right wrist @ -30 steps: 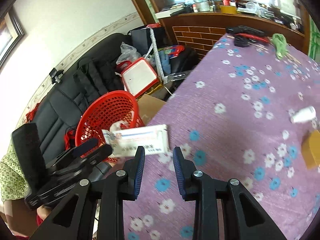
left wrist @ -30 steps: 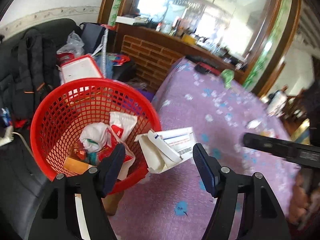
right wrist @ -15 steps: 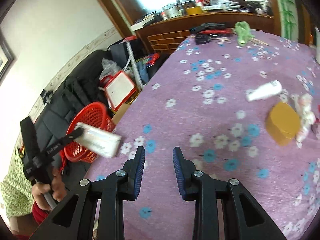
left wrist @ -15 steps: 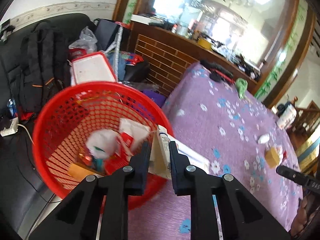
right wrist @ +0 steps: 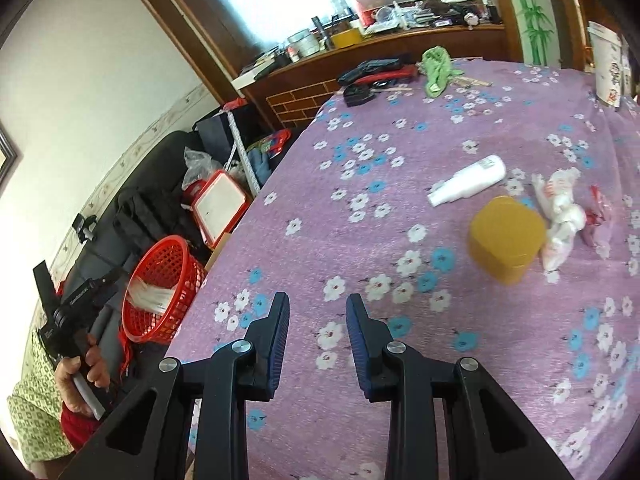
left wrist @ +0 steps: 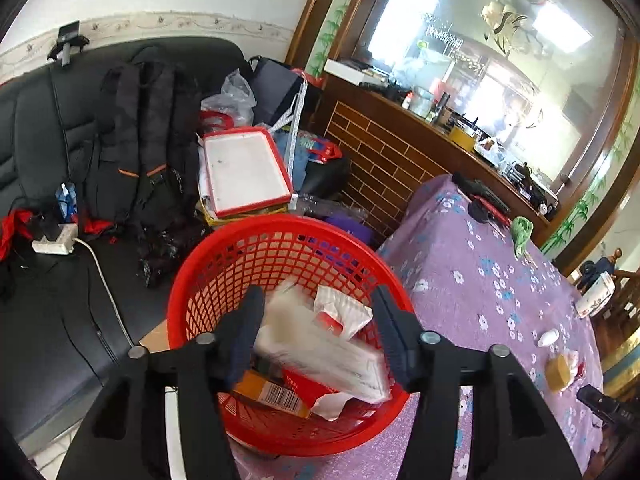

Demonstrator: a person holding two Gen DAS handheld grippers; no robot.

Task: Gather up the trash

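Note:
My left gripper [left wrist: 320,304] hangs over the red mesh basket [left wrist: 280,226], its jaws opening. A white carton [left wrist: 320,356] lies blurred below and between the fingers, free of the pads, on the other trash in the basket. In the right wrist view the same basket [right wrist: 160,256] stands beside the table with the white carton in it. My right gripper [right wrist: 318,308] is open and empty above the purple flowered tablecloth [right wrist: 400,120]. Ahead of it to the right lie a white bottle [right wrist: 466,180], a yellow box [right wrist: 506,238], a crumpled white wrapper [right wrist: 560,216] and a red wrapper [right wrist: 598,216].
A black sofa [left wrist: 48,320] behind the basket carries a backpack [left wrist: 148,152], a red-rimmed white tray [left wrist: 244,172] and a power strip [left wrist: 54,242]. A green cloth [right wrist: 436,66] and black items [right wrist: 376,70] lie at the table's far end, near a brick-patterned counter [left wrist: 384,160].
The left gripper shut on the white carton, carried it over the basket and opened, so the carton now drops in. The right gripper swung right across the table towards the yellow box.

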